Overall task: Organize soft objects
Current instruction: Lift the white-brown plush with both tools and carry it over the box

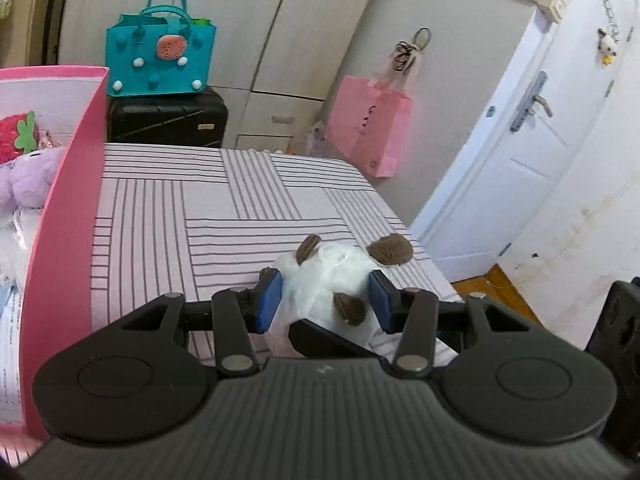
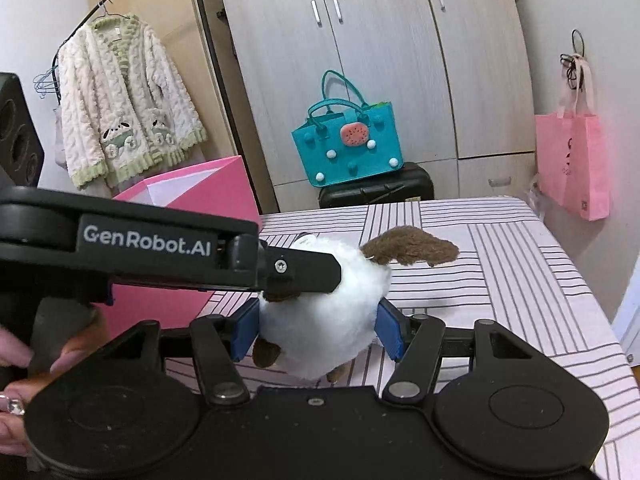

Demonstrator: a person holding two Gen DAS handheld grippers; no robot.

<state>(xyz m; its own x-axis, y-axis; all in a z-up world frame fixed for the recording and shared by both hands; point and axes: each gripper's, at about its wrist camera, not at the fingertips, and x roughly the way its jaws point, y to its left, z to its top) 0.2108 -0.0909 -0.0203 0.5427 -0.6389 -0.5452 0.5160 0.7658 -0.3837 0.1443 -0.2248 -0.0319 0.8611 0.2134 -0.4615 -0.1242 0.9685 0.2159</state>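
Toy: white plush toy (image 2: 324,320) with brown ears and paws, lifted just above the striped bedcover (image 2: 520,264), near the front edge of the bed.
Right gripper: the right gripper (image 2: 318,330) presses its blue pads into the toy's round body from both sides; the fur bulges around them, so it grips the toy.
Left gripper: the left gripper (image 1: 325,300) has its blue pads against the fur on either side of the same toy; it too looks closed on it, on the upper part by the ears.
Person: a hand (image 2: 16,364) on the left gripper's handle shows at the near left of the right wrist view.
Step in hand: carrying the toy with both tools toward the pink box (image 1: 64,208), which stands on the left side of the bed.
Box contents: a purple plush (image 1: 28,180) and a red strawberry plush (image 1: 16,132) already lie inside.
Next move: likely to shift the toy left, raise it over the box's pink wall, then release with both grippers together; the wall is tall, so the toy must clear it first.
Left wrist view only: the inside of the box, the white door (image 1: 520,160) far right.
Right wrist view only: the left tool's arm crossing over the toy, a fluffy cream jacket (image 2: 128,108) hanging far left, the toy's long brown ear spread on the cover.
Both views: teal bag (image 2: 348,144) on a black suitcase (image 2: 376,188) at the far end.
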